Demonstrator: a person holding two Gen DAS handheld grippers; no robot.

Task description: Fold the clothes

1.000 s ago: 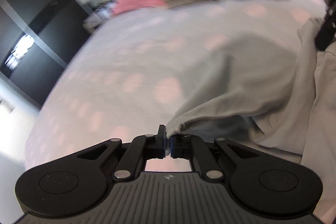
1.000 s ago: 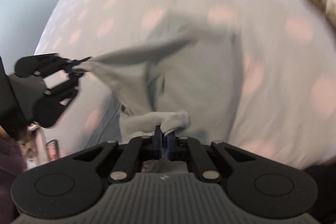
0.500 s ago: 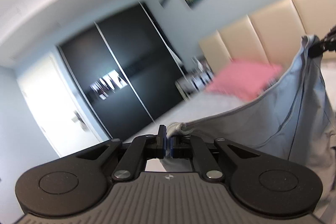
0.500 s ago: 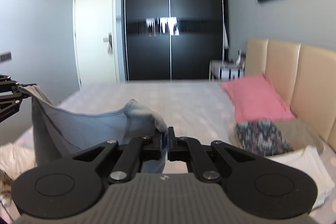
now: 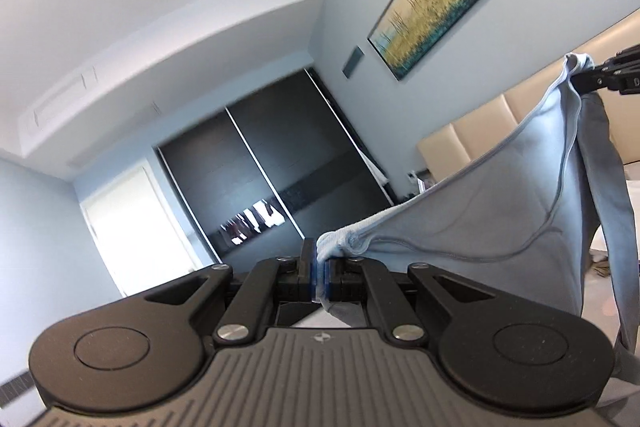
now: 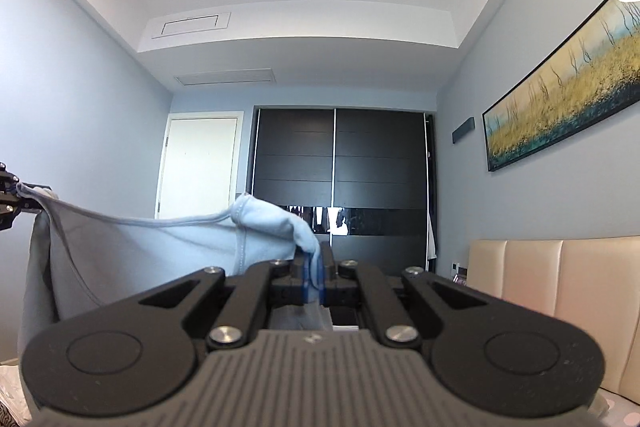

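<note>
Grey-blue garment (image 5: 500,219) hangs in the air between our tools: through the left wrist camera, our left hand-held gripper (image 5: 316,273) pinches one corner. Through the right wrist camera, our right hand-held gripper (image 6: 314,277) clamps another corner, fabric (image 6: 160,247) sagging toward the wardrobe (image 6: 340,163).

The shirt (image 5: 480,219) pinched between the fingers is soft grey cloth with stitched seams. The left gripper (image 5: 318,275) is matt black plastic with shiny metal screws.
</note>
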